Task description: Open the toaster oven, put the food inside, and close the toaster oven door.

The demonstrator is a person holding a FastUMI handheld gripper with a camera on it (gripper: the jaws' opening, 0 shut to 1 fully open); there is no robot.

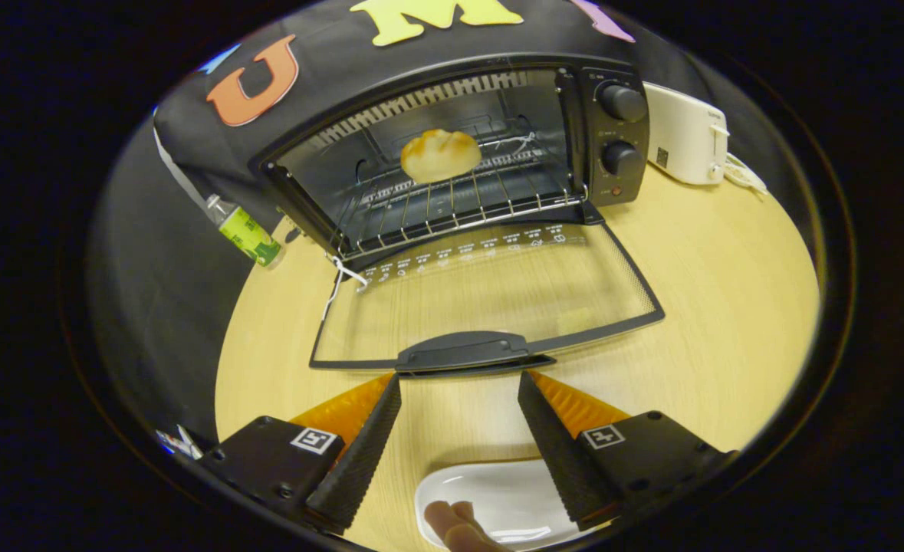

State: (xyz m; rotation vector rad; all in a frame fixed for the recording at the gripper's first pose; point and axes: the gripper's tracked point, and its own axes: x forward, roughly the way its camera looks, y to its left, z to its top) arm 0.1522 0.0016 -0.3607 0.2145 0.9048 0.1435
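The gripper (459, 387) has ribbed wedge fingers (359, 452) on screwed blocks bearing square markers.

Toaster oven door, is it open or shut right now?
Open. The toaster oven door lies folded down flat over the table, its handle just ahead of the open, empty gripper; the bun sits inside on the rack.

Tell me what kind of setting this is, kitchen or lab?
Likely a staged recording booth set up like a kitchen counter: a toaster oven with its door open on a light wooden table, a white toaster behind. The open gripper sits just short of the door handle.
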